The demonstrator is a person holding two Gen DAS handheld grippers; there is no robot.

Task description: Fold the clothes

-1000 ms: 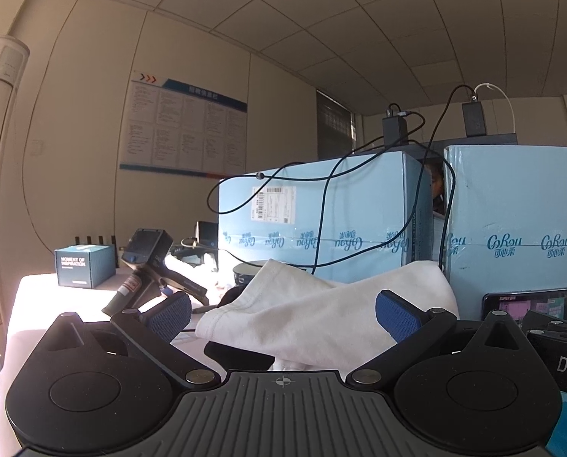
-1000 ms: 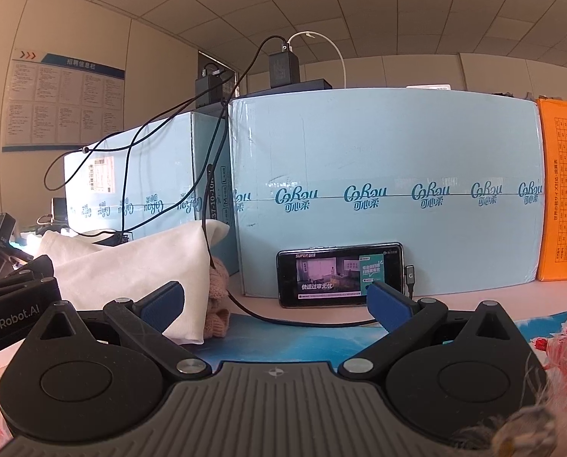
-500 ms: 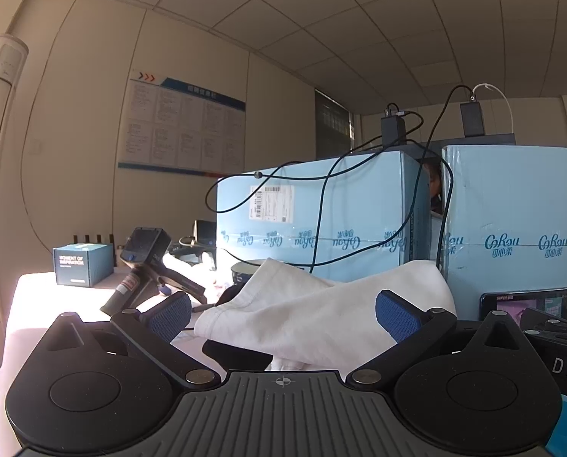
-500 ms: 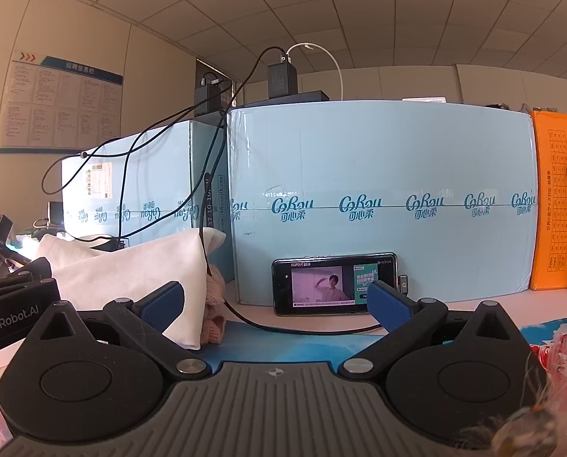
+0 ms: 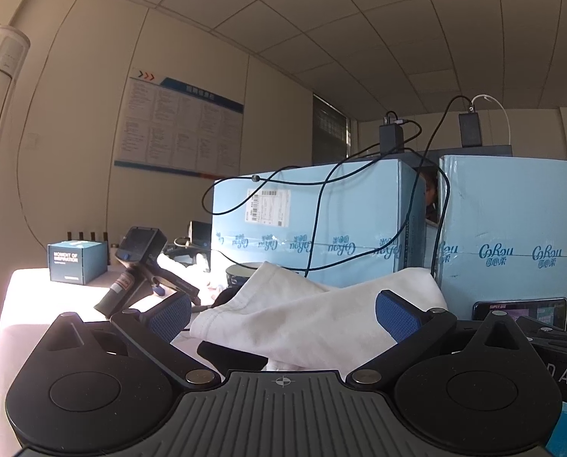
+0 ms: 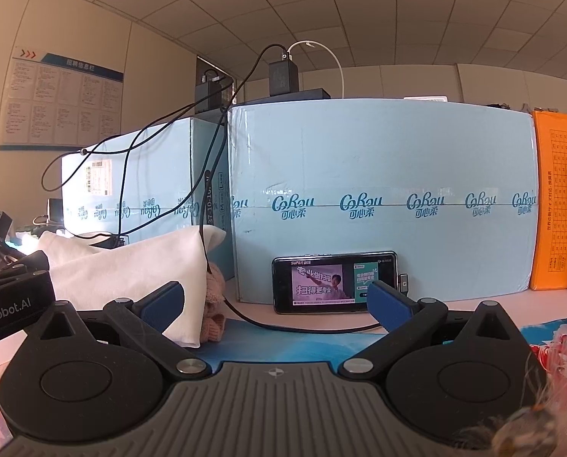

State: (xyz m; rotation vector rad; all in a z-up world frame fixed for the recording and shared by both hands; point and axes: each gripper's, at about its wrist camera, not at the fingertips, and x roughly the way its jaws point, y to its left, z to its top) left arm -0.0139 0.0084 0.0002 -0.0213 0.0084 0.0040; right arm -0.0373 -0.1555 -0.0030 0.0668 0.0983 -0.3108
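Both of your claws stand with jaws spread wide and grip nothing: left gripper (image 5: 281, 314), right gripper (image 6: 276, 302). Count: one white garment (image 5: 314, 320), bunched in a heap on the table (image 5: 36, 289), lying just beyond the left gripper's blue pads (image 5: 395, 314) and framed between them; from your right wrist view the same garment (image 6: 131, 270) sits to the left, past the left-hand pad. Two pale blue cartons (image 6: 378, 198) stand behind it, side by side. One phone (image 6: 333, 282) leans against the nearer carton, screen lit, its right lower corner cut off by a pad. One small knitted pinkish item (image 6: 215, 304) lies against the garment's edge; what it is cannot be made out. Two black chargers (image 5: 470, 129) sit on top of the cartons, cables draping down. One small blue box (image 5: 76, 261) and one handheld black device (image 5: 135, 266) lie at far left. One orange carton (image 6: 557, 205) is partly cut off at the right edge. Garment's lower side is hidden by the gripper body.
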